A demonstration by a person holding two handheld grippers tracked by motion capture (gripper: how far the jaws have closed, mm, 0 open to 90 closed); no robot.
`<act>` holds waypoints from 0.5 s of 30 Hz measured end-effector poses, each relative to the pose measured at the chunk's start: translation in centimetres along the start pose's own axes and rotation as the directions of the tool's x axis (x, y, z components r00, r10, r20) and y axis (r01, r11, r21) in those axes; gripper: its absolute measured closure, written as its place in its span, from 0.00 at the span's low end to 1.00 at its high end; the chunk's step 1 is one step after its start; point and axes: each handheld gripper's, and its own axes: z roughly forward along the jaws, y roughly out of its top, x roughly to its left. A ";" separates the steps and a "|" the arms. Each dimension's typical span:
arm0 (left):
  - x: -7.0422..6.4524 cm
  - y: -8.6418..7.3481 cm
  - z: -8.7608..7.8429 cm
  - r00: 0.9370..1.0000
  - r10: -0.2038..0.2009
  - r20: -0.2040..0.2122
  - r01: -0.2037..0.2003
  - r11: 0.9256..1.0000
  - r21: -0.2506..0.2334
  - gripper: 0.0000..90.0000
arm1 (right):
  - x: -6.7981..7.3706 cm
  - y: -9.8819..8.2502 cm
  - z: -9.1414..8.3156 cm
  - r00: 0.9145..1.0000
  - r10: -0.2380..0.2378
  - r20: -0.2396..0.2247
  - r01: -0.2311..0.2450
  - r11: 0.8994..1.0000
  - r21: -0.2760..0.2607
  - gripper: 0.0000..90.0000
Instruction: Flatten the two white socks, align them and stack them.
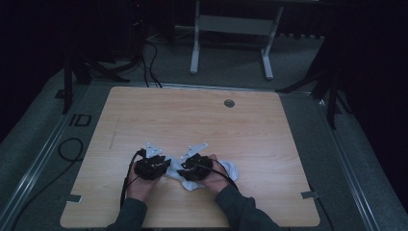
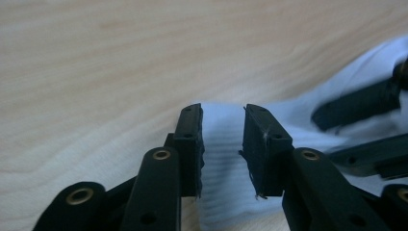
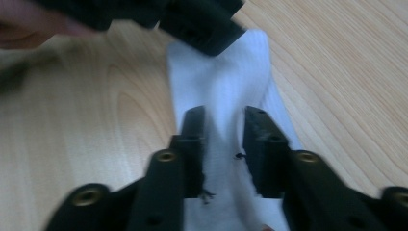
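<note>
High view: a white sock (image 1: 226,172) is seen lying on the counter (image 1: 250,130) near its front edge, between the left tool (image 1: 161,161) and right tool (image 1: 185,166).

Left gripper view: jaws are parted astride ribbed cloth, nothing clamped.

Right gripper view: jaws likewise parted over the sock; no fold is judged made.

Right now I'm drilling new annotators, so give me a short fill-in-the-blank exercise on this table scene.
1. The soft cloth under both hand-held grippers is ____ in colour.
2. It lies on a light ____ tabletop.
3. The left hand-held gripper has its jaws ____, cloth showing between them.
4. The round grey grommet sits near the table's ____ edge.

Missing words: white; wooden; open; far
</note>
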 end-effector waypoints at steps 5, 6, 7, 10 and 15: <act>-0.1 -0.1 0.7 0.999 0.032 -0.023 -0.031 0.998 0.056 0.80 | -0.6 -0.1 -0.8 1.000 0.028 0.000 -0.028 0.999 -0.024 0.62; 0.0 -0.1 0.7 0.999 0.032 -0.025 -0.030 0.998 0.061 0.81 | -0.9 -0.2 -1.6 0.999 0.039 0.002 -0.039 0.998 -0.044 0.61; 0.0 -0.1 0.8 0.999 0.025 -0.027 -0.023 0.998 0.060 0.81 | -0.9 -0.2 -1.6 0.999 0.039 0.002 -0.039 0.998 -0.044 0.61; 0.2 -0.2 0.8 1.000 0.013 -0.024 -0.012 0.998 0.061 0.83 | -1.8 -0.7 -3.6 0.998 0.048 0.046 -0.045 0.997 -0.061 0.61; 0.2 -0.2 0.8 0.999 0.014 -0.030 -0.013 0.998 0.064 0.84 | -3.0 -1.4 -5.7 0.992 0.065 0.105 -0.058 0.996 -0.070 0.64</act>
